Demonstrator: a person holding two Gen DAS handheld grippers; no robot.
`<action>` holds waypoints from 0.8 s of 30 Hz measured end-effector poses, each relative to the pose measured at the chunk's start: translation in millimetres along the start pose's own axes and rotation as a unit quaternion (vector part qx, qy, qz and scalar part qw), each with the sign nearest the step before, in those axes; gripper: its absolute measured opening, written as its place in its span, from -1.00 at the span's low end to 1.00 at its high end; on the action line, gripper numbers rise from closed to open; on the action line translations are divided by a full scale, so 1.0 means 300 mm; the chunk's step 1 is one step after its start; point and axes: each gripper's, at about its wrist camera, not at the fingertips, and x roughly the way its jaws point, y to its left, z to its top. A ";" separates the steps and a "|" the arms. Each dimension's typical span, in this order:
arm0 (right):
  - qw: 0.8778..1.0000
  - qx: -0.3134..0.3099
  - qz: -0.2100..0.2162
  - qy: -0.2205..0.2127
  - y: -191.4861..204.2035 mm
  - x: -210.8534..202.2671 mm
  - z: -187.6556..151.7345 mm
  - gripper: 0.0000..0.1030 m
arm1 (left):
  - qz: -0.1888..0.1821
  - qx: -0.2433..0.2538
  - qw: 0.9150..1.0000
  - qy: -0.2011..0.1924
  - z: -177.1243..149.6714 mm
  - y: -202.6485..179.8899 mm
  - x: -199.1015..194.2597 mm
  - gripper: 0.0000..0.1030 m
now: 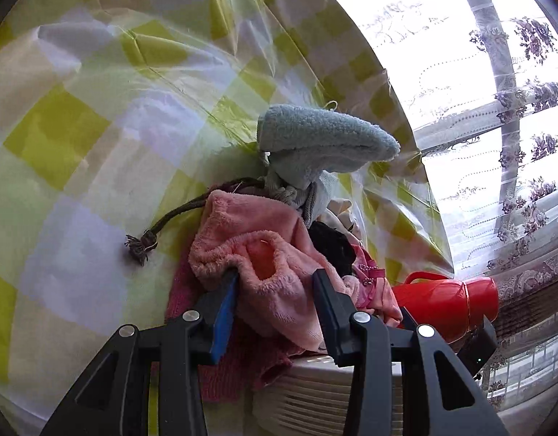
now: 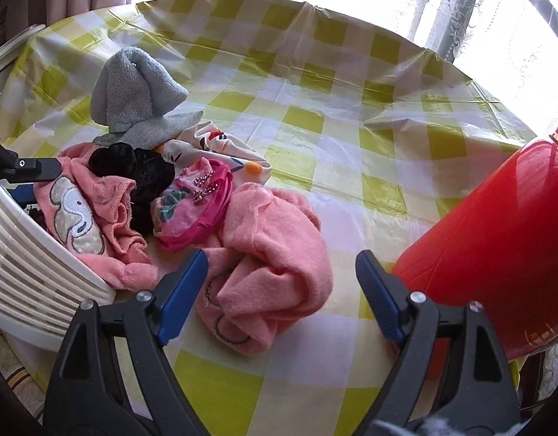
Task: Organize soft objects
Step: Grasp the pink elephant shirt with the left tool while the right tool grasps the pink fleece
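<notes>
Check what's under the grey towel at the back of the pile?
The grey towel sits on a grey herringbone cloth, which overlaps a white printed fabric and a black fuzzy item. Whatever lies beneath those is covered.

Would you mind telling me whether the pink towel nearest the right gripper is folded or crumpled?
Crumpled. The pink towel lies bunched in uneven folds on the checked tablecloth, apart from the white basket.

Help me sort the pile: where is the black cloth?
In the right wrist view the black cloth lies left of centre on the pile, between the pink elephant towel and the pink beaded pouch.
</notes>
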 end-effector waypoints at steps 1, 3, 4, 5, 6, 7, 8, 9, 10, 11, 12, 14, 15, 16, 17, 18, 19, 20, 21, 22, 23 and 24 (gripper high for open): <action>1.000 0.001 0.002 0.002 -0.001 0.011 -0.001 0.66 | -0.005 -0.001 1.000 0.000 0.001 0.001 -0.001 -0.18; 1.000 0.006 0.004 0.006 -0.005 0.029 -0.005 0.66 | -0.010 -0.008 1.000 0.001 0.005 0.005 -0.002 -0.16; 1.000 0.008 0.009 0.007 -0.007 0.036 -0.007 0.66 | -0.013 -0.016 1.000 0.003 0.009 0.011 0.001 -0.12; 1.000 0.010 0.013 0.008 -0.008 0.043 -0.008 0.66 | -0.017 -0.020 1.000 0.005 0.013 0.016 0.002 -0.12; 1.000 0.011 0.015 0.008 -0.006 0.047 -0.009 0.66 | -0.015 -0.017 1.000 0.006 0.014 0.012 0.004 -0.12; 1.000 0.011 0.016 0.009 -0.004 0.051 -0.010 0.66 | -0.008 -0.008 1.000 0.007 0.014 0.002 0.006 -0.12; 1.000 0.010 0.017 0.009 -0.001 0.055 -0.011 0.66 | -0.002 0.001 1.000 0.009 0.013 -0.008 0.009 -0.11; 1.000 0.009 0.019 0.010 0.003 0.059 -0.012 0.66 | 0.003 0.009 1.000 0.010 0.012 -0.018 0.014 -0.08; 1.000 0.007 0.020 0.012 0.008 0.063 -0.014 0.66 | 0.005 0.014 1.000 0.012 0.012 -0.025 0.019 -0.01; 1.000 0.005 0.022 0.013 0.012 0.065 -0.018 0.64 | 0.007 0.016 1.000 0.014 0.012 -0.027 0.026 0.02; 1.000 0.004 0.024 0.014 0.018 0.067 -0.022 0.60 | 0.009 0.018 1.000 0.017 0.014 -0.028 0.033 0.02; 0.999 0.005 0.031 0.018 0.022 0.074 -0.030 0.37 | 0.011 0.034 0.999 0.022 0.016 -0.036 0.041 0.01; 0.999 0.008 0.038 0.020 0.022 0.076 -0.034 0.25 | 0.016 0.043 0.999 0.023 0.016 -0.041 0.044 -0.02; 0.999 0.013 0.045 0.019 0.019 0.076 -0.035 0.18 | 0.022 0.050 0.998 0.023 0.016 -0.044 0.047 -0.22; 0.999 0.015 0.048 0.019 0.019 0.076 -0.035 0.06 | 0.028 0.055 0.998 0.025 0.015 -0.042 0.053 -0.45; 0.999 0.013 0.049 0.018 0.022 0.076 -0.034 -0.06 | 0.029 0.055 0.998 0.028 0.014 -0.038 0.059 -0.52; 0.999 0.010 0.048 0.017 0.026 0.074 -0.034 -0.15 | 0.027 0.054 0.998 0.028 0.013 -0.034 0.061 -0.62; 0.999 0.006 0.046 0.015 0.032 0.071 -0.035 -0.32 | 0.026 0.055 0.998 0.026 0.011 -0.030 0.057 -0.71; 0.999 0.004 0.041 0.011 0.036 0.066 -0.036 -0.38 | 0.025 0.056 0.998 0.022 0.008 -0.031 0.051 -0.74; 0.999 0.005 0.041 0.008 0.036 0.061 -0.037 -0.40 | 0.024 0.056 0.998 0.016 0.006 -0.031 0.042 -0.78; 0.999 0.009 0.042 0.005 0.034 0.056 -0.039 -0.44 | 0.023 0.058 0.998 0.010 0.006 -0.033 0.032 -0.82; 0.999 0.012 0.043 0.003 0.032 0.050 -0.041 -0.46 | 0.021 0.059 0.998 0.003 0.006 -0.034 0.021 -0.83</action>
